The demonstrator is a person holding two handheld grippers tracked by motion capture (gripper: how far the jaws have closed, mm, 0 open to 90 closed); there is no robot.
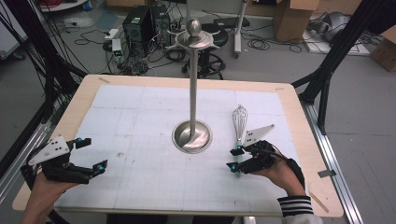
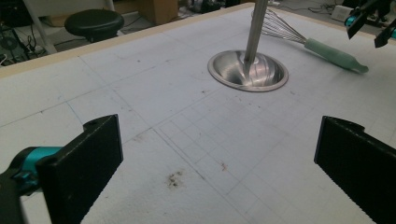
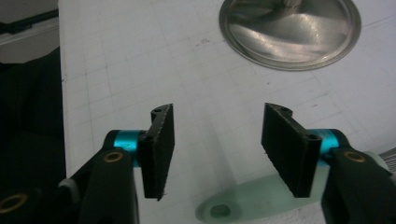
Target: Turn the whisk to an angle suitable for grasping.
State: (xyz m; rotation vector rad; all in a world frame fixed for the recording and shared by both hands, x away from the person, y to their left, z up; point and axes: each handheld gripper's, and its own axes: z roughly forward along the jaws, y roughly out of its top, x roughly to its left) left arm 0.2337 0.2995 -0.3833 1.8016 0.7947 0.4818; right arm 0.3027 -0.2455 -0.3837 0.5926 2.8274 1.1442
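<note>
A tall metal stand (image 1: 193, 88) with a round dished base (image 1: 192, 136) rises from the middle of the white gridded mat. To its right lies a wire whisk (image 1: 239, 119) with a pale green handle (image 3: 247, 205), its wires pointing away from me. My right gripper (image 1: 234, 158) hovers open over the near end of that handle, and the handle tip lies below and between its jaws (image 3: 217, 140). My left gripper (image 1: 92, 154) is open wide at the mat's near left, holding nothing (image 2: 217, 154). Its view takes in the stand base (image 2: 247, 70) and the whisk (image 2: 327, 49).
The mat (image 1: 140, 121) covers a wooden table (image 1: 299, 116). Beyond the far edge are a black stool (image 1: 212, 35), computer boxes (image 1: 140, 23) and cables on the floor. Black frame legs (image 1: 327, 70) stand at the right.
</note>
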